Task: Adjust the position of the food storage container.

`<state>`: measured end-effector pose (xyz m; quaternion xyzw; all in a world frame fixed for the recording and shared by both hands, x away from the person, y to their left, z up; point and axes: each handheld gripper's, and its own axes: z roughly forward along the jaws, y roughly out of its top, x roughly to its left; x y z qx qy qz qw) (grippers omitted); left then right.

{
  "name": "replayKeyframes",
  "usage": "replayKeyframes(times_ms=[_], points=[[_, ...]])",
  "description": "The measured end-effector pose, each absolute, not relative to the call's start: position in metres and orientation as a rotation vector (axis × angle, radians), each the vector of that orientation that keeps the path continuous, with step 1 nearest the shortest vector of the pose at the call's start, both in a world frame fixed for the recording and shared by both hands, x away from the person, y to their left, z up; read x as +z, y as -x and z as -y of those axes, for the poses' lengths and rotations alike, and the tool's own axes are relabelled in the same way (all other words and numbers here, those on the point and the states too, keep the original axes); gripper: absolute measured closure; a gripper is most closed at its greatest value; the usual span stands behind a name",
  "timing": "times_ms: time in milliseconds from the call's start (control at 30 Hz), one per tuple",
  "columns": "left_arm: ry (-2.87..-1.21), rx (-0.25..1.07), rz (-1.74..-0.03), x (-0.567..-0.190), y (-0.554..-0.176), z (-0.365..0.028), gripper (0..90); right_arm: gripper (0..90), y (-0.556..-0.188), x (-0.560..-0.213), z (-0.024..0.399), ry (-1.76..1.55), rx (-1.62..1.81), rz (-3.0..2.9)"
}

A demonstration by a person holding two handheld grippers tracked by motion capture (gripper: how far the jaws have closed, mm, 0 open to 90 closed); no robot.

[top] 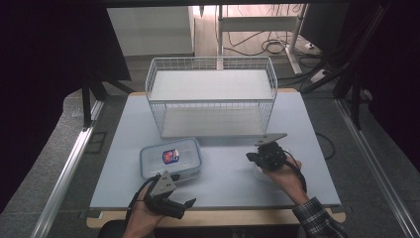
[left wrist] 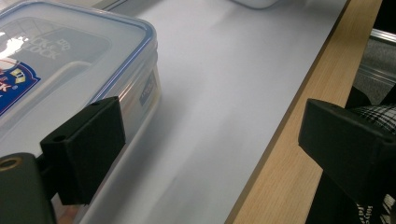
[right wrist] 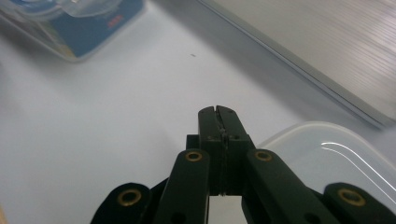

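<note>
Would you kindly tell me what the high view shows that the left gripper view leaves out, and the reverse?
High view alone: the wire basket at the table's far side, the person's hands, and the right claw, shut, beside a clear dish.
Left gripper view alone: the raised lettering on the box lid and the small label on the box's side wall, with the left claw open, one jaw next to that wall.
Both: the lidded box with its blue-and-red sticker, the pale table and its wooden edge.

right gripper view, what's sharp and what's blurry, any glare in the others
Right gripper view: shut tongs sharp, lidded container behind soft, a glare streak on the clear dish. Left gripper view: near pad soft, glare on the lid. High view: dark surroundings, table evenly lit.
</note>
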<state>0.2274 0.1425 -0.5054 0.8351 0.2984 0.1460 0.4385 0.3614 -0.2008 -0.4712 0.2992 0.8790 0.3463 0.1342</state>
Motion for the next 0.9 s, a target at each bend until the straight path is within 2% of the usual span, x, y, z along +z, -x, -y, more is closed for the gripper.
replayKeyframes(times_ms=[667,833,900], points=[[-2.064,0.401,-0.788,-0.501,-0.230,-0.152,6.3,89.5,-0.345,-0.465,0.290,-1.086,0.949,-2.423],[-2.065,0.419,-0.835,-0.495,-0.232,-0.160,6.3,89.3,-0.343,-0.464,0.297,-1.107,0.942,-2.396],[-2.051,0.468,-0.904,-0.489,-0.234,-0.164,7.4,89.3,-0.342,-0.461,0.295,-1.091,0.971,-2.396]])
